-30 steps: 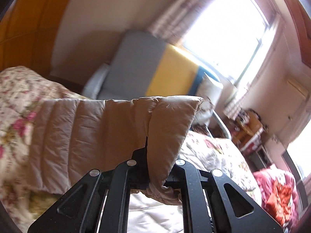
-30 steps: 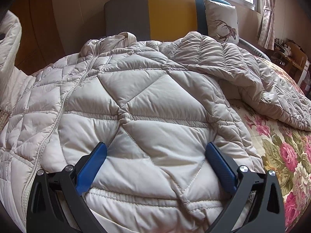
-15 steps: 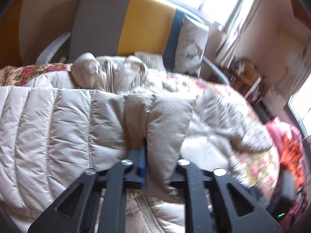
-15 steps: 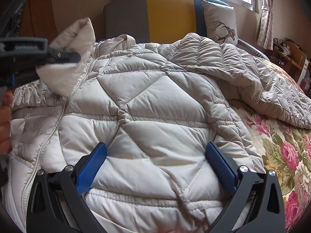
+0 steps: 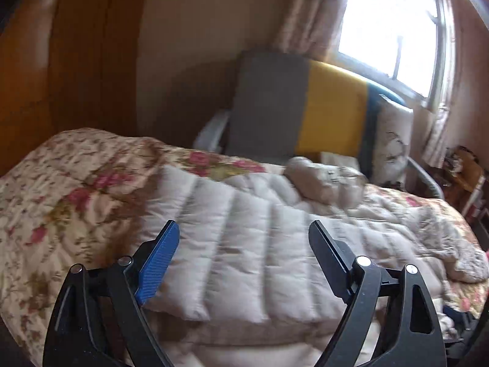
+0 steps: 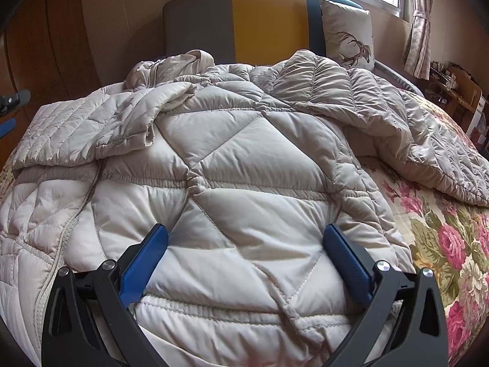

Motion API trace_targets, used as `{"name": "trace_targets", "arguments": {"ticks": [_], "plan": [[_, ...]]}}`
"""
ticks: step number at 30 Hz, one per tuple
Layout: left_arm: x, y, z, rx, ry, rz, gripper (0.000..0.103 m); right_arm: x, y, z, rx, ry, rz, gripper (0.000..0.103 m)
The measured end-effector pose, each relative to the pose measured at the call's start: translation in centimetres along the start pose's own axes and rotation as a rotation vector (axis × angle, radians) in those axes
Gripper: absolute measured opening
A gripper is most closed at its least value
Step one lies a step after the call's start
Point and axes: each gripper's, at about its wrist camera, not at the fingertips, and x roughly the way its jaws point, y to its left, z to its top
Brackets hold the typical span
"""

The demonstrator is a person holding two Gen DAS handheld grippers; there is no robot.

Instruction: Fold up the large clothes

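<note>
A beige quilted down jacket (image 6: 244,153) lies spread on the bed, collar toward the headboard. Its left sleeve (image 6: 107,128) is folded across the chest; the other sleeve (image 6: 382,113) trails off to the right. My left gripper (image 5: 243,226) hovers over that folded sleeve (image 5: 244,269) with its jaws opening, the pads apart from the fabric and gripping nothing. Its fingertips (image 6: 12,99) peek in at the left edge of the right wrist view. My right gripper (image 6: 244,227) is open just above the jacket's lower front, holding nothing.
A floral quilt (image 6: 443,229) covers the bed. Behind it stand a grey, yellow and blue headboard (image 6: 262,21) and a deer-print pillow (image 6: 348,39). A wooden wardrobe (image 5: 61,61) is at the left, and cluttered shelves (image 6: 458,91) are at the far right.
My left gripper carried the sleeve cuff over the jacket, let it go and opened, then drew back to the left. The sleeve now lies folded across the chest. The right gripper stayed still.
</note>
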Motion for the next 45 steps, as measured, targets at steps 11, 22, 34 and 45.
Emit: {"name": "trace_targets", "arguments": {"ticks": [11, 22, 34, 45], "plan": [[4.7, 2.1, -4.4, -0.026, 0.105, 0.092, 0.057, 2.1, 2.8, 7.1, 0.224, 0.071, 0.366, 0.083], [5.8, 3.2, -4.1, -0.115, 0.169, 0.088, 0.072, 6.8, 3.3, 7.9, 0.163, 0.064, 0.263, 0.015], [2.8, 3.7, -5.0, -0.153, 0.112, 0.100, 0.090, -0.9, -5.2, 5.3, 0.415, -0.184, 0.376, 0.072], [1.6, 2.2, -7.0, -0.056, 0.180, 0.038, 0.097, -0.5, -26.9, -0.6, 0.974, -0.120, 0.135, 0.070]]}}
